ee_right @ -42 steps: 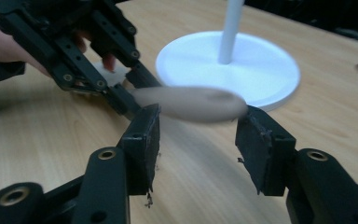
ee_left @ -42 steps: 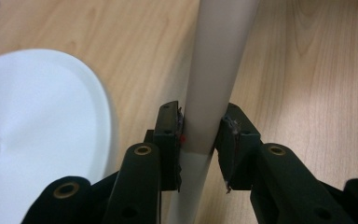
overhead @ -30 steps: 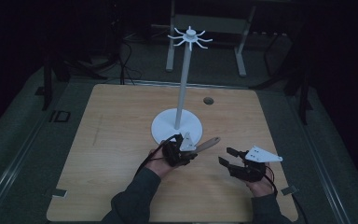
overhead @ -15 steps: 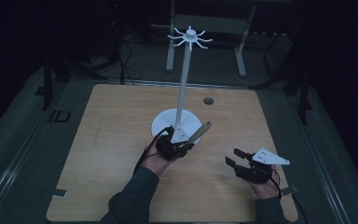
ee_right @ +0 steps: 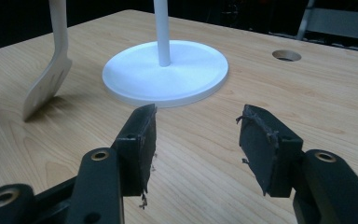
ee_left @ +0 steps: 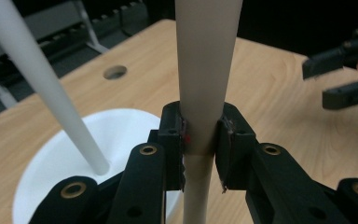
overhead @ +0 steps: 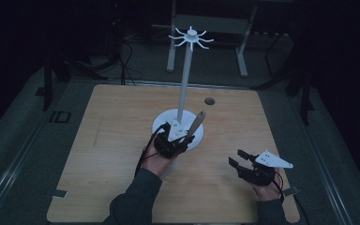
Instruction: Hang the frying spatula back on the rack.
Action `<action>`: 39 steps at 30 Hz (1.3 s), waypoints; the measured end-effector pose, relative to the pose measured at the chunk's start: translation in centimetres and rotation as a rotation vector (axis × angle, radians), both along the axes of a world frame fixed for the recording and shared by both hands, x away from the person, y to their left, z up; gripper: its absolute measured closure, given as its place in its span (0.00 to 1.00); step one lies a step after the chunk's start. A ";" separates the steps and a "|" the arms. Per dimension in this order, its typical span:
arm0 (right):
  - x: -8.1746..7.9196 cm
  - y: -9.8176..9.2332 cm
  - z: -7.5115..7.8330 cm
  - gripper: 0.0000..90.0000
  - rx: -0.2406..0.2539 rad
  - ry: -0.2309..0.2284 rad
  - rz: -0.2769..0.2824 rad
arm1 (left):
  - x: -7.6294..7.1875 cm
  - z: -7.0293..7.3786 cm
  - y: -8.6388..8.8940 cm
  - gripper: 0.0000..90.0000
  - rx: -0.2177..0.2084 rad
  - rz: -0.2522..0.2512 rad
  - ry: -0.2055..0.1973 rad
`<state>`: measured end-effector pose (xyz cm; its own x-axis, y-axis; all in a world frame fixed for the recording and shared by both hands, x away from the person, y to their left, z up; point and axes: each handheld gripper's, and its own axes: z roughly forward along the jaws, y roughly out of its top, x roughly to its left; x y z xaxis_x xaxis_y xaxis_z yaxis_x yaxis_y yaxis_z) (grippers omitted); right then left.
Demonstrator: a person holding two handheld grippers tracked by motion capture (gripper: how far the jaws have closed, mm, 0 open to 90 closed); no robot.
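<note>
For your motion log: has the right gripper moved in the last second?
Yes. In the high view the right gripper has drifted toward the person and slightly right, away from the stand's white base, which has stayed put.

The left hand-held gripper [overhead: 174, 140] has moved toward 12 o'clock, from the bare surface [overhead: 112, 140] in front of the white stand base [overhead: 161, 123] to a position over the base's near edge. The wooden spatula [overhead: 196, 123] clamped in it has swung from a low tilt toward 3 o'clock to a steeper one, its free end now close beside the stand pole [overhead: 184, 89]. The right hand-held gripper [overhead: 242, 158], jaws apart, has withdrawn toward 5 o'clock, well apart from the left
</note>
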<state>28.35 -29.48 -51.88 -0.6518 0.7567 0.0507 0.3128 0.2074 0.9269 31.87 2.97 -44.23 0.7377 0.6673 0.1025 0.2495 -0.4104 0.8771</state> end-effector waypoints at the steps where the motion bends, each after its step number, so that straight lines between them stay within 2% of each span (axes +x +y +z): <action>1: 0.0 0.0 0.0 0.51 0.002 0.000 0.001 | -0.1 0.1 0.0 0.83 -0.005 0.012 -0.007; 2: 0.0 0.0 0.0 0.51 0.002 0.000 0.001 | -0.1 0.1 0.0 0.82 -0.005 0.012 -0.007; 3: 0.0 -0.1 0.0 0.51 0.003 0.000 -0.001 | -0.2 0.3 0.1 0.82 -0.018 0.037 -0.023; 5: -0.1 -0.1 -0.1 0.51 0.004 -0.003 -0.001 | -0.2 0.5 0.2 0.83 -0.044 0.064 -0.029; 12: -0.1 -0.1 -0.1 0.51 0.005 -0.004 -0.004 | -0.1 0.9 0.5 0.83 -0.067 0.110 -0.036; 15: -0.2 -0.1 -0.1 0.51 0.007 -0.005 -0.005 | 0.0 1.0 0.4 0.83 -0.075 0.094 -0.028; 20: -0.2 -0.2 -0.1 0.51 0.010 -0.007 -0.010 | -0.1 1.3 0.1 0.83 -0.076 0.095 -0.044; 24: -0.4 -0.3 -0.2 0.51 0.013 -0.009 -0.019 | -0.2 1.7 0.0 0.83 -0.092 0.111 -0.062; 28: -0.4 -0.6 -0.1 0.51 0.025 -0.013 -0.027 | 0.0 2.0 -0.2 0.83 -0.089 0.123 -0.059; 39: -0.4 -0.8 -0.2 0.51 0.030 -0.016 -0.053 | 0.1 2.5 -0.4 0.83 -0.095 0.163 -0.083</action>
